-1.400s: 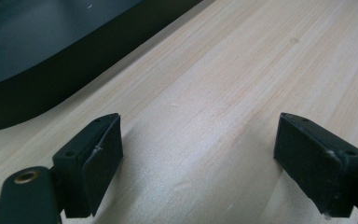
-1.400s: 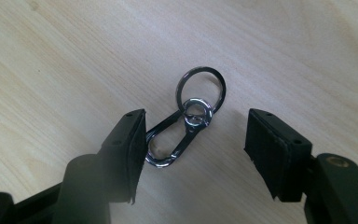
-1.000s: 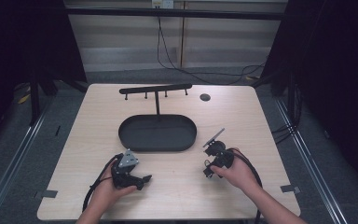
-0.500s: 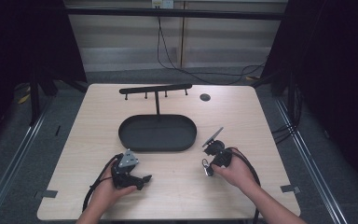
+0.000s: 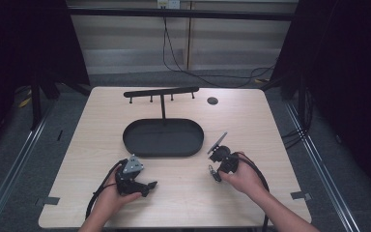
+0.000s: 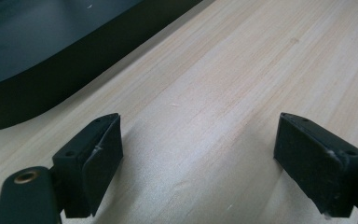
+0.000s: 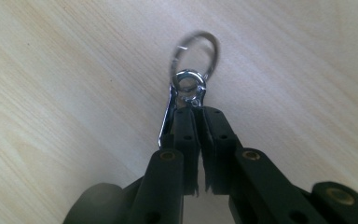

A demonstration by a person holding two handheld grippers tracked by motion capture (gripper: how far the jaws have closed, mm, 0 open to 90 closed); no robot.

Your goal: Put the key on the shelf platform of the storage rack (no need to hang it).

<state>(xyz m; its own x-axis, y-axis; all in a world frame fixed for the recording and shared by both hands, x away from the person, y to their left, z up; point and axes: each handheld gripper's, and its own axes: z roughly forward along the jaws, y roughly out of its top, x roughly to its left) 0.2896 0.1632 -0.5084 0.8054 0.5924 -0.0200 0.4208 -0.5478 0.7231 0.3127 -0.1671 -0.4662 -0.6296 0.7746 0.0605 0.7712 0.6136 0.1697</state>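
Keyring (image 7: 193,65) sits clamped at the very tip of the right gripper (image 7: 198,112): jaws pressed together on the small swivel eyelet and clasp, with the big split ring sticking out past the fingertips, free. Looks deliberate: gripping by the clasp end leaves the ring open as the part to hook over something. In the high view the keyring (image 5: 214,172) hangs just below the right gripper (image 5: 218,166), low over the table (image 5: 270,125), on the person's side of the tongs; can't tell whether it touches the wood. Ahead of the right gripper and slightly to its left is the oval black tray (image 5: 163,137), close by, and rising from the tray's far side is a post carrying a hook bar (image 5: 161,92) with several small pegs under it. My read: the ring is meant for one of those pegs, hence the tip grip and the free loop. A small dark disc (image 5: 212,100) lies further off, beyond the right gripper near the far table edge; role unclear. Left gripper (image 5: 147,186) rests low on the table at the person's left hand (image 5: 110,199), well apart from the keyring, jaws spread wide with nothing between them; its own view shows bare wood between the pads (image 6: 98,161) and the tray wall (image 6: 42,79) up ahead-left. Seems parked, out of the way, available to steady the stand if the hooking needs it.
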